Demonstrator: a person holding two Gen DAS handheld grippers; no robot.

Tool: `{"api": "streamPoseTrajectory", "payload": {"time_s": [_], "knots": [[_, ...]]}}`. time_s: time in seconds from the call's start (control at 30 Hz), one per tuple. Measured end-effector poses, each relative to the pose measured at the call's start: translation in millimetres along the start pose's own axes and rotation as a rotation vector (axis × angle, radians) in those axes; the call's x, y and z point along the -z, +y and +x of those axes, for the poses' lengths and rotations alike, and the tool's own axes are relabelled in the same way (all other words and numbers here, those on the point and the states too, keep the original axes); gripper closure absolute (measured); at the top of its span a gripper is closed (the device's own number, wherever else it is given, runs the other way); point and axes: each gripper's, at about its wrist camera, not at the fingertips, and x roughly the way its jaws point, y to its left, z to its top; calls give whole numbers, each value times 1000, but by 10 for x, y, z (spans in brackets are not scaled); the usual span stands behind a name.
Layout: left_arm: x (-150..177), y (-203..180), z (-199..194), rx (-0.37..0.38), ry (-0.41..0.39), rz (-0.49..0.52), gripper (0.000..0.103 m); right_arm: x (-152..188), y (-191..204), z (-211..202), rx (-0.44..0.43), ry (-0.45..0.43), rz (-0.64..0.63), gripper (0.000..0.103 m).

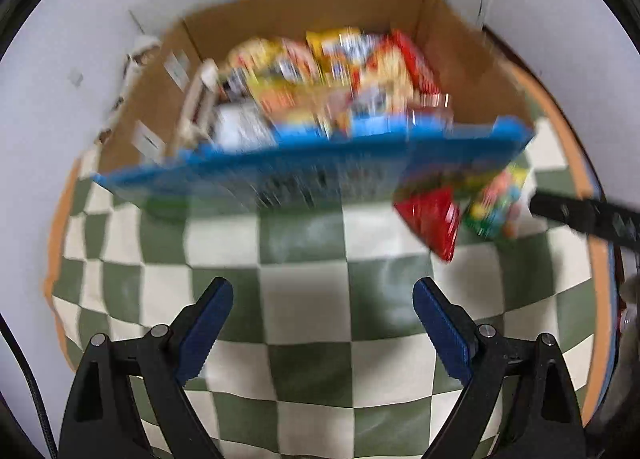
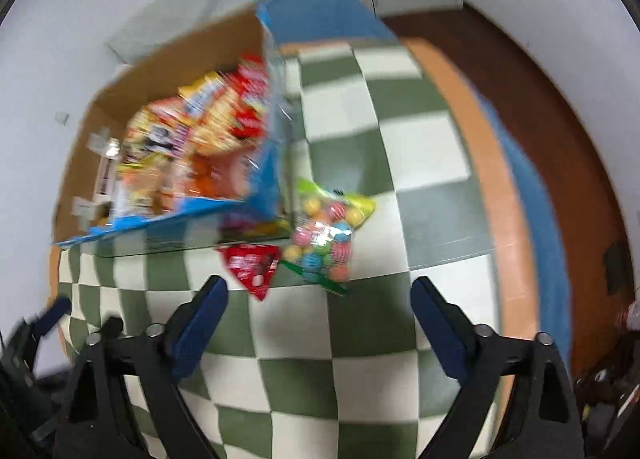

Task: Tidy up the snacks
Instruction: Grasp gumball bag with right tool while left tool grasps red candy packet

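A cardboard box with a blue front wall stands on the checked table and holds several bright snack packs. It also shows in the right wrist view. A red snack pack and a clear bag of coloured balls lie on the cloth beside the box; both show in the left wrist view, the red pack and the bag. My left gripper is open and empty, short of the box. My right gripper is open and empty, just short of the two loose packs.
A green and cream checked cloth covers the round table with an orange rim. White walls stand behind the box. The right gripper's black arm enters the left wrist view at the right. Brown floor lies beyond the table.
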Motion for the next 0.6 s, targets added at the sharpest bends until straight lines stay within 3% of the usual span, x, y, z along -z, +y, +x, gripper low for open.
{"api": "streamPoseTrajectory", "payload": {"time_s": [0.03,0.23,0.3,0.33,0.4,0.6], "knots": [[11,-33,122,-2,28,0,11,-25,-42,136,-7,17,14,24],[-14,-112,435,52,96,-49,11,-171,-85,884,-53,96,55,24],[-47,-128,454,77,99,-70,11,-172,-43,1049,-13,110,30,30],[-74,-143,450,99,94,-87,11,-151,-35,1077,6,103,18,39],[-128,-170,444,139,86,-118,11,-106,-35,1055,18,80,-16,43],[-270,-309,612,279,76,-287,11,130,-359,866,83,85,-43,44]]}}
